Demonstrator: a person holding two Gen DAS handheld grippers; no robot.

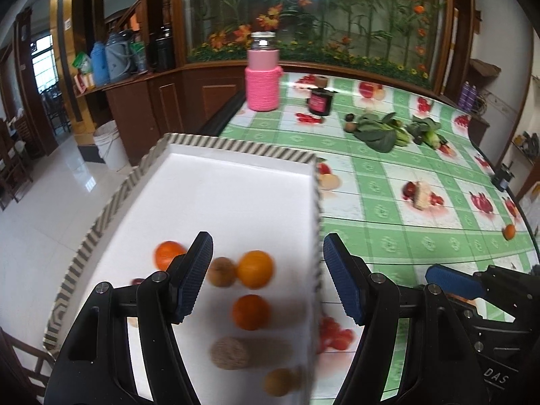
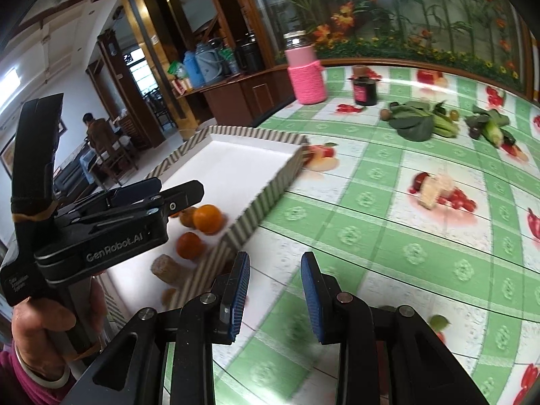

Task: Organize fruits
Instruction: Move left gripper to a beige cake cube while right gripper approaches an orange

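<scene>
Left gripper (image 1: 266, 276) spread wide and empty over the near end of the white striped-rim tray (image 1: 233, 148); right gripper (image 2: 275, 293) likewise parted, holding nothing, above the glossy checked tablecloth (image 2: 388, 236). In the tray: three oranges (image 1: 254, 269), round, firm, likely light and prone to roll, best pinched across the middle; rough brown kiwis (image 1: 221, 271) softer. Farther off, a lone orange (image 1: 509, 231), leafy greens (image 1: 378, 131), a pink knitted bottle (image 1: 262, 81).
</scene>
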